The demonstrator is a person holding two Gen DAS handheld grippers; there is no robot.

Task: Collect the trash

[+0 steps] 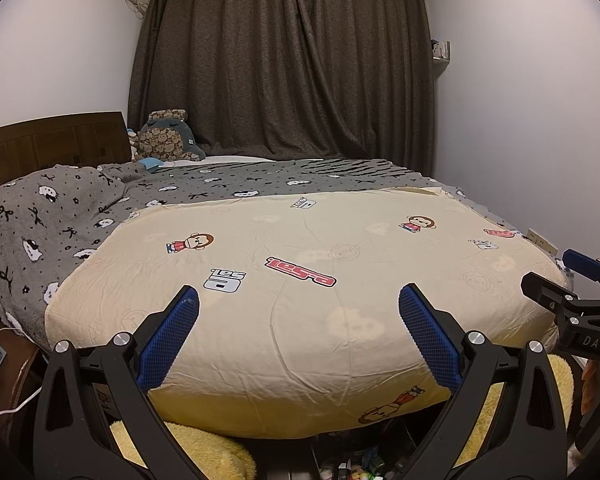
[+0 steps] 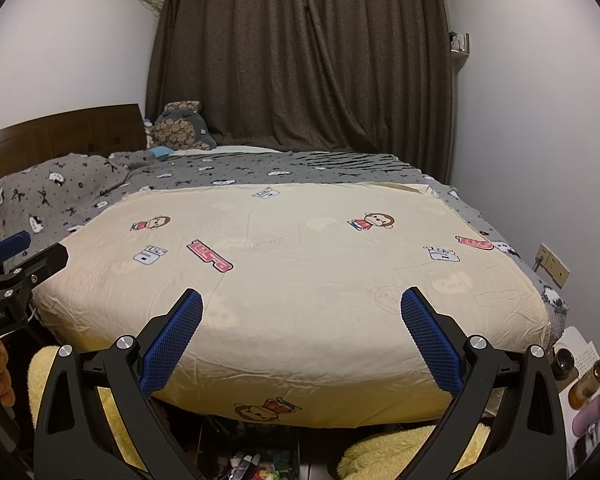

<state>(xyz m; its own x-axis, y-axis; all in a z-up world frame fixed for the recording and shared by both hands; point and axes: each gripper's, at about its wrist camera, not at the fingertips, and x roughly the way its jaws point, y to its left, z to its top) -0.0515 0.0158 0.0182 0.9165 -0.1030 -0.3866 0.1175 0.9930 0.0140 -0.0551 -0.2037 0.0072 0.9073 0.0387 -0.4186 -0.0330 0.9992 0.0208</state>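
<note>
Left wrist view: left gripper [image 1: 299, 300] is held above the foot of the bed [image 1: 300, 248], jaws spread wide, nothing between the blue pads [image 1: 168, 340]. Right gripper [image 1: 572, 300] is seen at the right edge, mostly cut off by the frame; its own view shows the right gripper [image 2: 301, 302] with jaws equally wide and nothing held.

Cream quilt [image 2: 284, 272] with monkey prints is spread over a grey patterned blanket [image 2: 80, 188]. A plush toy [image 2: 180, 124] is propped against the dark curtain [image 2: 300, 60], near the headboard [image 2: 60, 132].

Trash: only a patch of small colourful clutter [image 2: 260, 468] is seen on the floor under the bed's foot edge, between the gripper arms, at the bottom of both views [image 1: 356, 468]. Items are dark, partly hidden by the gripper bodies and too small to be identified. Yellow fluffy fabric [image 2: 400, 452] lies beside it.

Bottles [image 2: 584, 384] at the right edge are clipped by the fisheye rim.
</note>
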